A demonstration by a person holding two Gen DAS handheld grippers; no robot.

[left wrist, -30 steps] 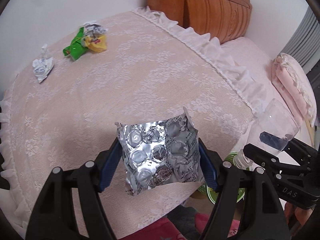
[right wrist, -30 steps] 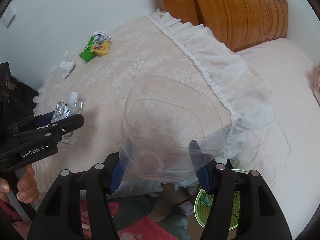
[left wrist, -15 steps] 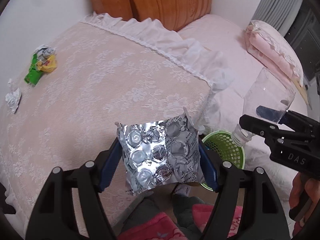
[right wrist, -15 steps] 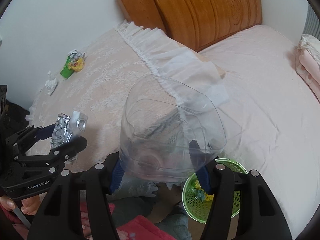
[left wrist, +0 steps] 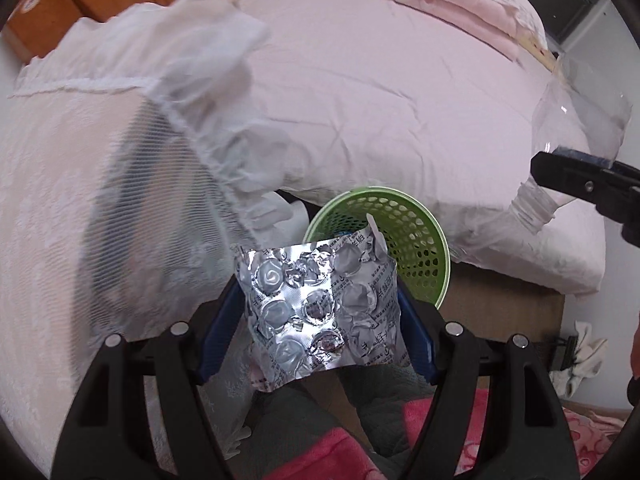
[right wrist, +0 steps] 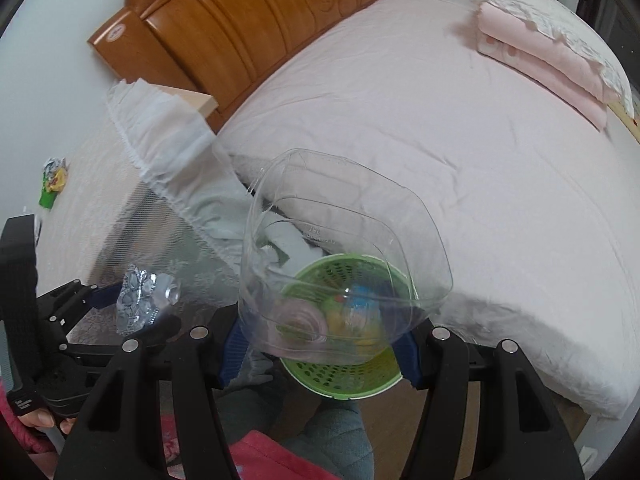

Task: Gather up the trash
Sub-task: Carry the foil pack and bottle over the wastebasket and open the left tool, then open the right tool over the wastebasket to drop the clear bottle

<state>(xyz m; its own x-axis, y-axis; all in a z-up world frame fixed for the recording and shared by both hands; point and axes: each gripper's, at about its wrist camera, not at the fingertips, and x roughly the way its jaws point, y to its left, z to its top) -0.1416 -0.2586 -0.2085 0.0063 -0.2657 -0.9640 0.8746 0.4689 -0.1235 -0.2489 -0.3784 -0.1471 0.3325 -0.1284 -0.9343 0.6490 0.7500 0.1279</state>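
My left gripper (left wrist: 318,316) is shut on a crumpled silver blister pack (left wrist: 320,304) and holds it in the air just left of and above a green mesh bin (left wrist: 404,236) on the floor. My right gripper (right wrist: 320,344) is shut on a clear plastic bottle (right wrist: 344,248) and holds it over the same bin (right wrist: 344,376), which has coloured trash inside. The bottle (left wrist: 576,136) and right gripper show at the right of the left wrist view. The blister pack (right wrist: 138,300) and left gripper show at the left of the right wrist view.
A lace-covered table (left wrist: 60,200) with a white ruffle is to the left; green and yellow wrappers (right wrist: 54,184) lie on it. A pink bed (right wrist: 440,140) with wooden headboard (right wrist: 240,20) and folded pink bedding (right wrist: 548,52) fills the right. My legs are below.
Both grippers swung right from the table toward the bed side and the green bin. The bin is now under the bottle and beside the blister pack. Both grips are unchanged.
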